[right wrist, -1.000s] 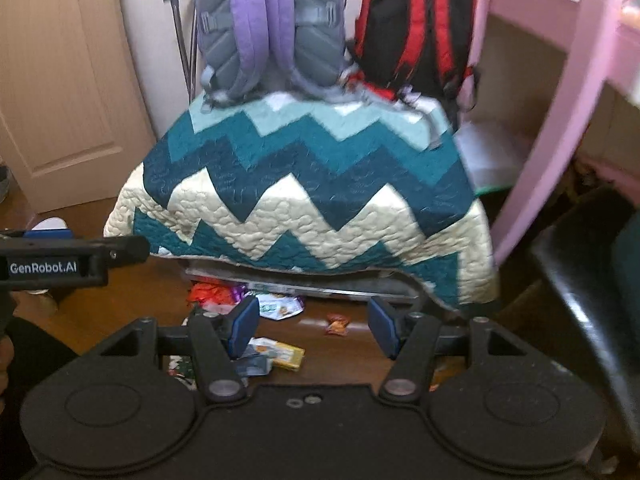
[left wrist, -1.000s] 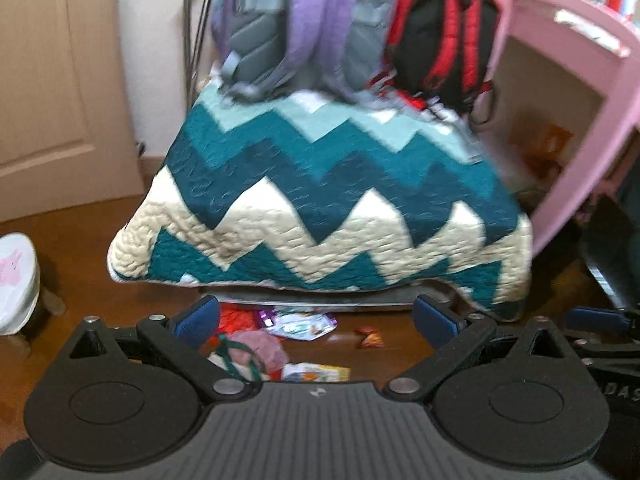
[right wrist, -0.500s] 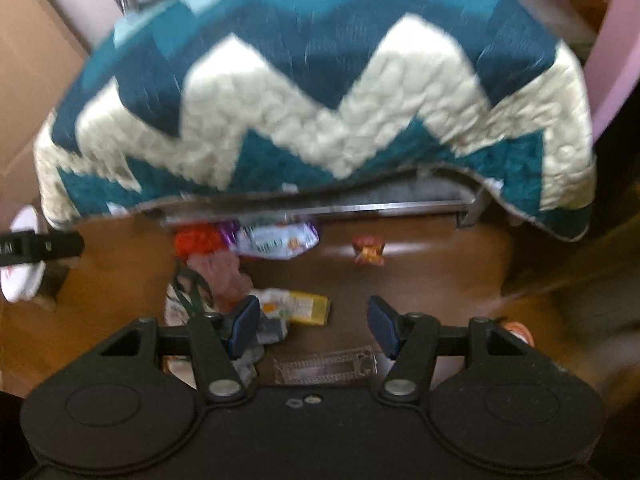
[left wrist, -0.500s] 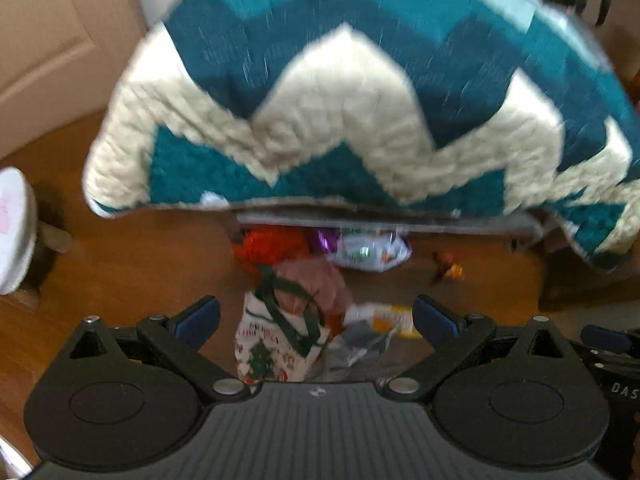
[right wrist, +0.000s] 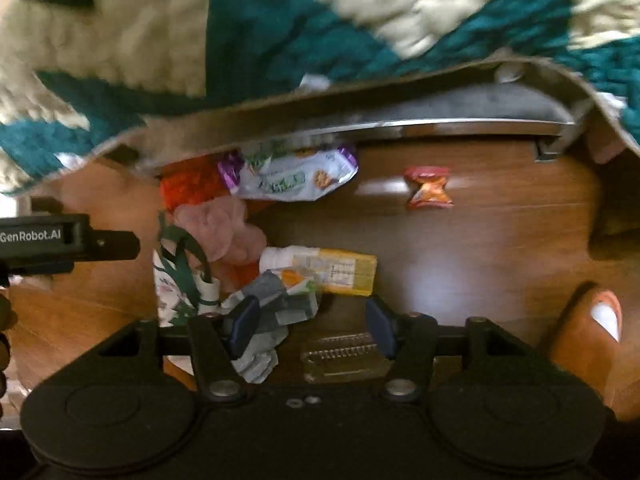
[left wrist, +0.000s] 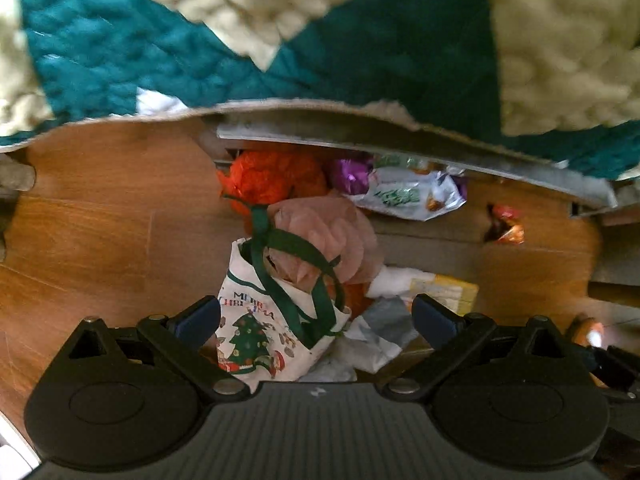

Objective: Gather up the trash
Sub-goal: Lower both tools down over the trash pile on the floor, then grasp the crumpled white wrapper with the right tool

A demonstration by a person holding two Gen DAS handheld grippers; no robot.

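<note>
Both tongs gape, holding nothing. I lower my left gripper (left wrist: 316, 320) squarely over the bag (left wrist: 276, 320), catching one green handle (left wrist: 288, 280), not the tissue (left wrist: 324, 236).

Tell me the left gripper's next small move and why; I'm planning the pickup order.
Probably ease the open left gripper down onto the Christmas bag: it lies between the fingers already, green handles up, nothing gripped yet.
</note>
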